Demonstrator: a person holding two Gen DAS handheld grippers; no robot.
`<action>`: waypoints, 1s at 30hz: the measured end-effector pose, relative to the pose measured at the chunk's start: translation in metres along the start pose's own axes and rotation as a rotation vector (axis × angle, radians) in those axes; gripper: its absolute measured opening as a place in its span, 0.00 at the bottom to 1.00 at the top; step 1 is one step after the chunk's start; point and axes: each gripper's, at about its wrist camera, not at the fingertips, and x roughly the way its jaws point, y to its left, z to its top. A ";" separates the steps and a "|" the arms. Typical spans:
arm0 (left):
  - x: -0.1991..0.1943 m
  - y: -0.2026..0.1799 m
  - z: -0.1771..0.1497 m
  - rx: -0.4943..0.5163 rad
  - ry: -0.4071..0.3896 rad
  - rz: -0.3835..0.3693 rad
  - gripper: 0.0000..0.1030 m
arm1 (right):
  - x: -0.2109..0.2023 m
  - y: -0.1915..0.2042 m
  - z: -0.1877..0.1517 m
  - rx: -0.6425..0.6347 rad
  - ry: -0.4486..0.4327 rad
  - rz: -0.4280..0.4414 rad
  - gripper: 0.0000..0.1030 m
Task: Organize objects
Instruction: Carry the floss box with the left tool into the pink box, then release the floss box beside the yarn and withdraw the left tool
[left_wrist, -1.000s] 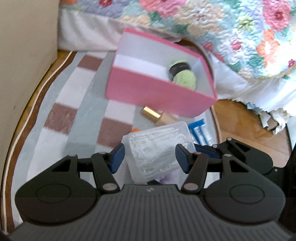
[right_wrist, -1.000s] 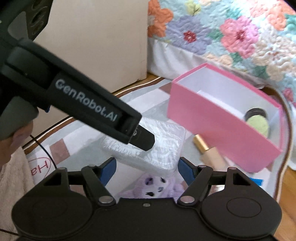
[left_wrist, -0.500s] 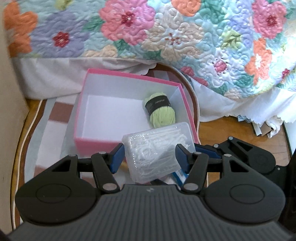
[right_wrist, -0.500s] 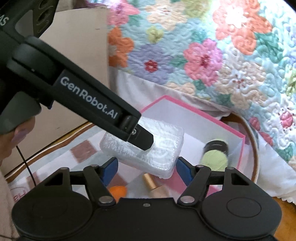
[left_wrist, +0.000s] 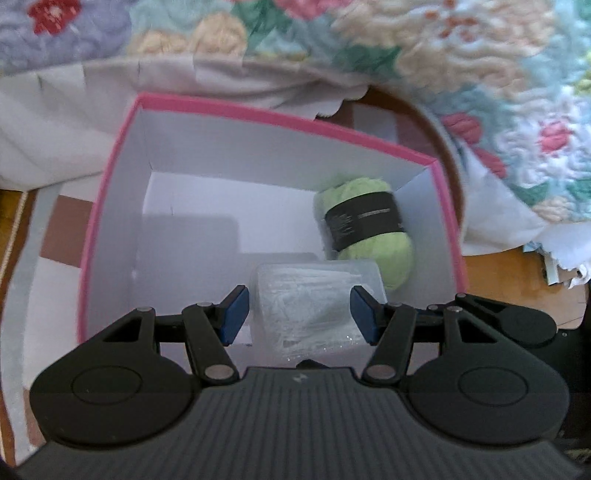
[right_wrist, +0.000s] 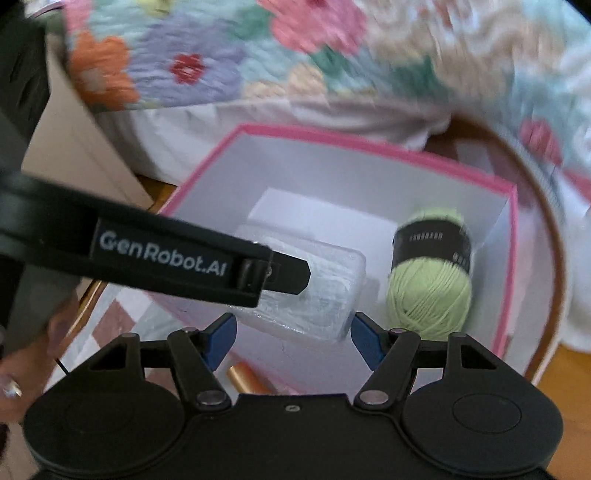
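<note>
A: While both tools hang over the open pink box (left_wrist: 110, 177), the clear plastic case (left_wrist: 317, 299) sits between the blue pads of the left gripper (left_wrist: 299, 314), its jaws about half open. A narrow gap shows at the left pad in the left wrist view, so whether it truly grips I cannot tell.

B: And the right gripper (right_wrist: 291, 338)?

A: Its jaws have just been closing and now stand roughly half open around the near end of the same case (right_wrist: 310, 291); there too, contact is not clear. The case hangs above the box's white floor, just beside the green yarn ball (right_wrist: 430, 284) that lies against the right wall.

B: What could go wrong?

A: By my reading, a loose hold on smooth plastic could let the case slip and tip, landing on an edge. Lowered too far right, it would ride up on the yarn and rest crooked. The left tool's finger also crosses over the case, so the two tools could knock each other on release.

B: Anything else close by?

A: A gold-capped bottle (right_wrist: 245, 378) lies on the checked rug (left_wrist: 55, 236) outside the near wall. The floral quilt (right_wrist: 221, 55) hangs behind the box, clear of the drop. A person's hand (right_wrist: 33, 354) shows at the left edge.
</note>
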 end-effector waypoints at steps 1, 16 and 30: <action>0.007 0.002 0.001 -0.005 0.010 0.002 0.56 | 0.009 -0.006 0.002 0.018 0.020 0.010 0.71; 0.066 0.013 -0.004 -0.060 0.074 -0.040 0.45 | 0.057 -0.041 0.000 0.182 0.189 0.019 0.71; 0.046 0.000 -0.008 -0.059 0.036 0.005 0.49 | 0.013 -0.024 -0.003 0.122 0.099 -0.031 0.70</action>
